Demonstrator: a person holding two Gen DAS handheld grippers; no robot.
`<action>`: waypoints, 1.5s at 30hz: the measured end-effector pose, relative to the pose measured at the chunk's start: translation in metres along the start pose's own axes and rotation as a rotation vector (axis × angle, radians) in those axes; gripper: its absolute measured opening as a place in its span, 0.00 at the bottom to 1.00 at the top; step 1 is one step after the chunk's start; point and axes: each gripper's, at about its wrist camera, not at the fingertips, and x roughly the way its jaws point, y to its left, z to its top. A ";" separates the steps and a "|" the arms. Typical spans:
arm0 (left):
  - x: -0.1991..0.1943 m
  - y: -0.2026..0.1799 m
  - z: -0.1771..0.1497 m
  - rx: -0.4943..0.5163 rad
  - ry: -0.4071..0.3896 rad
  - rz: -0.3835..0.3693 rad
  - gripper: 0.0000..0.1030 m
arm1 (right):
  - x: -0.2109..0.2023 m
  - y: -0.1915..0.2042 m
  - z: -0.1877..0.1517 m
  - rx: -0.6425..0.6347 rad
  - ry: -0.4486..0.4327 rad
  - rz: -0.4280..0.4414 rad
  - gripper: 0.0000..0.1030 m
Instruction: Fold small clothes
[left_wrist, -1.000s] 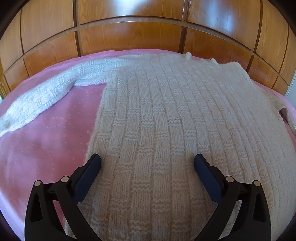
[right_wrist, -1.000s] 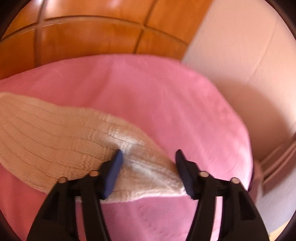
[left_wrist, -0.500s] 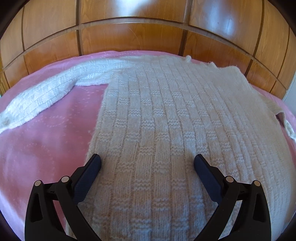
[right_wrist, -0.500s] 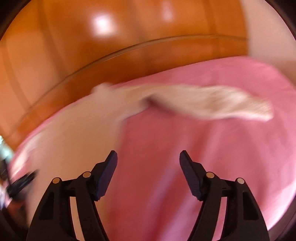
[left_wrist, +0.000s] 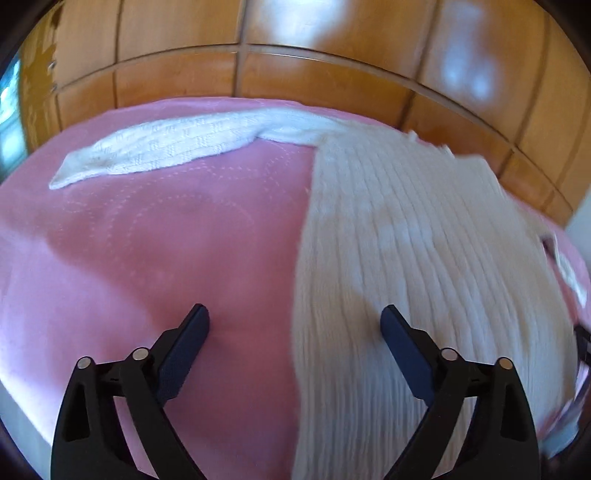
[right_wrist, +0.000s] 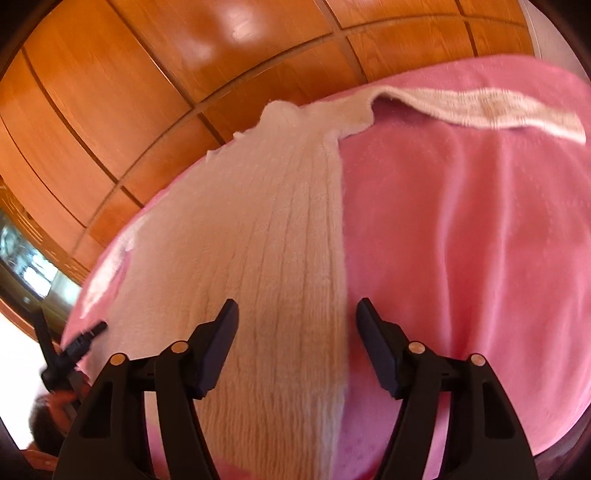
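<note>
**Both grippers hung open at the sweater's two side edges**

A cream knitted sweater (left_wrist: 406, 240) lay spread flat on a pink bedspread (left_wrist: 166, 258), its body running away from the cameras toward a wall of glossy wooden panels (left_wrist: 332, 81). One sleeve (left_wrist: 166, 147) stretched out to the left in the left wrist view; the other sleeve (right_wrist: 480, 107) reached out to the right in the right wrist view.

The left gripper (left_wrist: 294, 325) hovered over the sweater's left side edge with its fingers spread wide and holding nothing. One finger stood over bare bedspread and the other over the knit. The right gripper (right_wrist: 297, 321) was placed likewise over the sweater's right side edge, its fingers also apart and empty, the left one above the knit and the right one above the pink cloth. Whether either gripper touched the fabric could not be told.

At the lower left of the right wrist view, the left gripper showed small and dark beside the sweater. Both views were somewhat blurred.
</note>
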 end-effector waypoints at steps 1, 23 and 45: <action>-0.003 -0.002 -0.006 0.011 -0.003 -0.007 0.81 | 0.001 0.000 -0.003 0.016 0.014 0.042 0.58; -0.047 -0.012 -0.040 -0.016 0.129 -0.244 0.06 | -0.049 -0.018 -0.009 0.065 0.002 0.123 0.06; 0.013 0.162 0.066 -0.702 -0.104 -0.061 0.76 | 0.060 0.082 0.055 -0.438 -0.134 -0.366 0.96</action>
